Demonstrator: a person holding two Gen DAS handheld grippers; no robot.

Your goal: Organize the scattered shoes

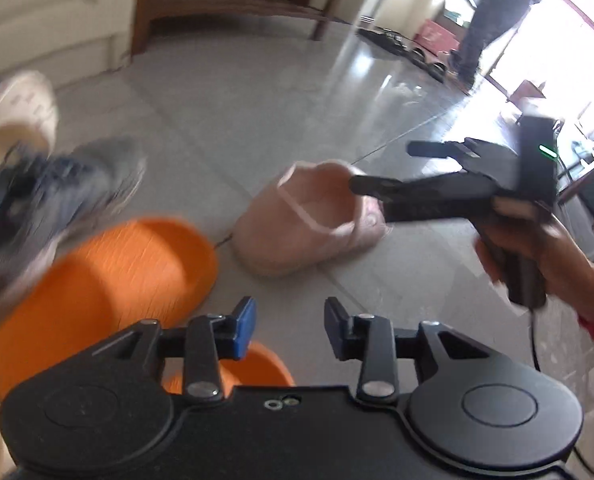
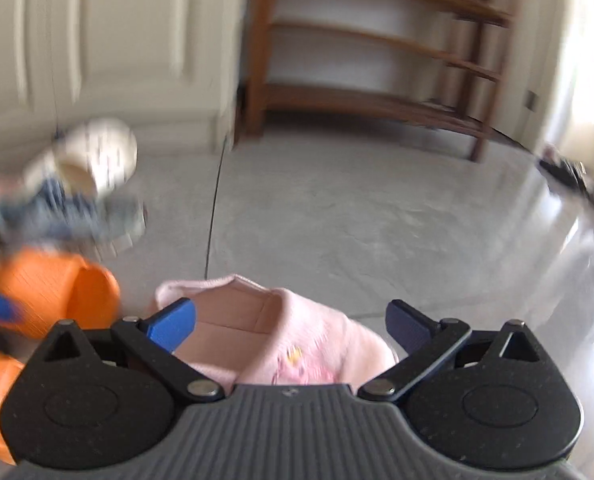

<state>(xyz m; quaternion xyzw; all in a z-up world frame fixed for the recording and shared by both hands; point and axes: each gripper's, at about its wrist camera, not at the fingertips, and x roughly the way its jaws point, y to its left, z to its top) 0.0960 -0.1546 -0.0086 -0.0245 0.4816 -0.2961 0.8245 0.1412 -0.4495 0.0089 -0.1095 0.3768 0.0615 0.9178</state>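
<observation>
Pink slipper (image 2: 289, 344) | between right gripper's (image 2: 291, 326) spread jaws | untouched

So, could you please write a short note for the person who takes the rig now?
Left claw: open, empty, above the orange slides.
Right claw: open wide over the pink slipper, not gripping.
Grey sneaker and white shoe lie on the floor behind the slides.
Done: no shoe on the wooden rack that I can see.
Left: grip the slipper, then sort the rest.
</observation>
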